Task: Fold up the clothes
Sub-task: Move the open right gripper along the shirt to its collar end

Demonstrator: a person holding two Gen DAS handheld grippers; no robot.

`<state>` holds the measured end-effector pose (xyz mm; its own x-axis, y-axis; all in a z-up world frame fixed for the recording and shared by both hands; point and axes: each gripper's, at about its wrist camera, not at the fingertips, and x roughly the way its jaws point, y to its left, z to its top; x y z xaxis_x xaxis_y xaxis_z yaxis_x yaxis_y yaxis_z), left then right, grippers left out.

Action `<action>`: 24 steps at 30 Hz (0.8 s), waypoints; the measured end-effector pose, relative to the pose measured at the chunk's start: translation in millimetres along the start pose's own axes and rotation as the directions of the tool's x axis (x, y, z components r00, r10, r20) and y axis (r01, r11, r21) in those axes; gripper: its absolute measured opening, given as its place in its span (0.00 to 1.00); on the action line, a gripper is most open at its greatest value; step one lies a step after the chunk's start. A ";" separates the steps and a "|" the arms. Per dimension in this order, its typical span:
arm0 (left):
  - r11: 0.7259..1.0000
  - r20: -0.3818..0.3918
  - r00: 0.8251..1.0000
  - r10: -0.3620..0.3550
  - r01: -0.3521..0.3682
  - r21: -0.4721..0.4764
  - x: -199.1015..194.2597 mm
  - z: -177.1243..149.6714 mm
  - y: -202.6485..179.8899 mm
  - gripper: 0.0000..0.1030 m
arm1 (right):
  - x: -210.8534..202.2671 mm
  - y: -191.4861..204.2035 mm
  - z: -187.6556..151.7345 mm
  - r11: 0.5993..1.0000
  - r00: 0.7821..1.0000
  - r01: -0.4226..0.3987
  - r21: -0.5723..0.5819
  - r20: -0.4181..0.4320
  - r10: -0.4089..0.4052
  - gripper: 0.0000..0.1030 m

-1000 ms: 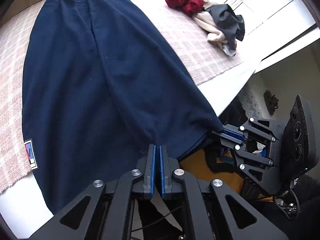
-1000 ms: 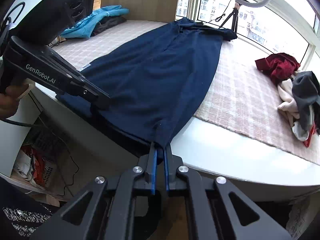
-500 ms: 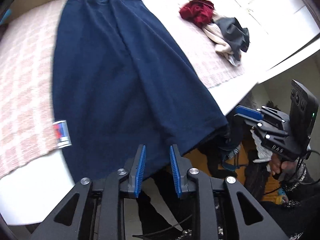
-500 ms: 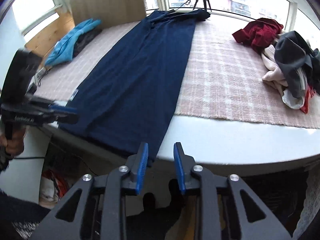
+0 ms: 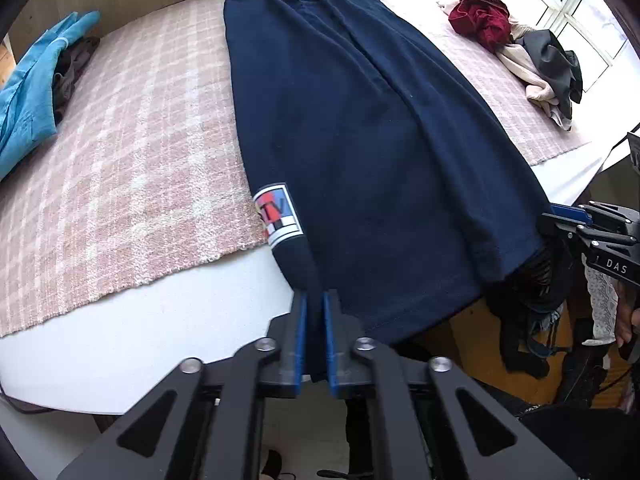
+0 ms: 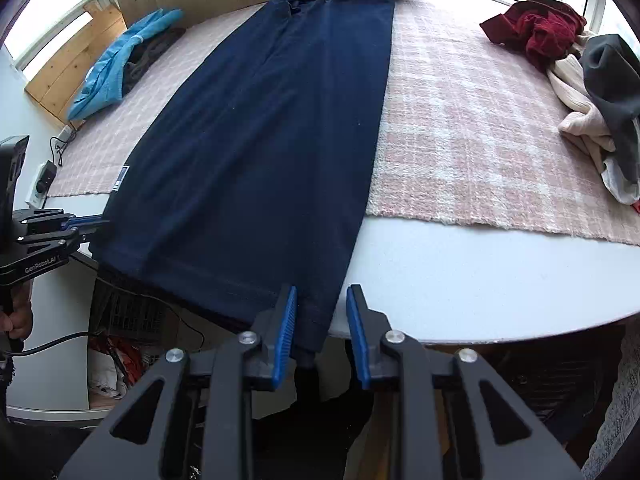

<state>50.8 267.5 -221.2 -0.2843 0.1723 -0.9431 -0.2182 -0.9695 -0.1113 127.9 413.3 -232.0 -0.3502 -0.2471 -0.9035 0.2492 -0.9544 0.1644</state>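
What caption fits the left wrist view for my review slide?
Left tool shut on the hem corner of a navy garment spread along a pink checked cloth, with unfolded clothes piled beyond.

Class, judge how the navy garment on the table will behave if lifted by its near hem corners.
The navy garment probably flops and sags between grips: it lies flat, its hem draping over the table edge. It likely drags rather than slides, resting on a nubby pink plaid cloth.

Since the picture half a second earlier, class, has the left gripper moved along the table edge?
Yes. The left gripper has shifted left along the table edge, to the navy garment's patch-side corner.
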 end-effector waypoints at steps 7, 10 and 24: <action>1.000 0.026 0.999 0.024 -0.024 -0.004 -27.5 -8.1 26.6 0.02 | -10.7 -7.5 0.1 0.999 0.999 -0.046 0.018 0.011 0.045 0.04; 0.999 -0.016 0.999 0.028 -0.028 -0.025 -17.9 -13.0 37.2 0.04 | 3.7 -1.2 -1.1 0.999 0.996 -0.052 0.006 -0.067 0.052 0.10; 0.984 0.051 0.984 -0.170 0.166 0.071 -35.0 7.9 -44.3 0.30 | -1.6 -69.3 93.1 0.986 0.992 -0.125 0.109 0.042 0.121 0.30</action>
<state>63.1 305.8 -180.7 -0.2902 0.3432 -0.8933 -0.3277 -0.9127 -0.2442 27.2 464.2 -205.1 -0.3555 -0.3673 -0.8595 0.1911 -0.9287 0.3178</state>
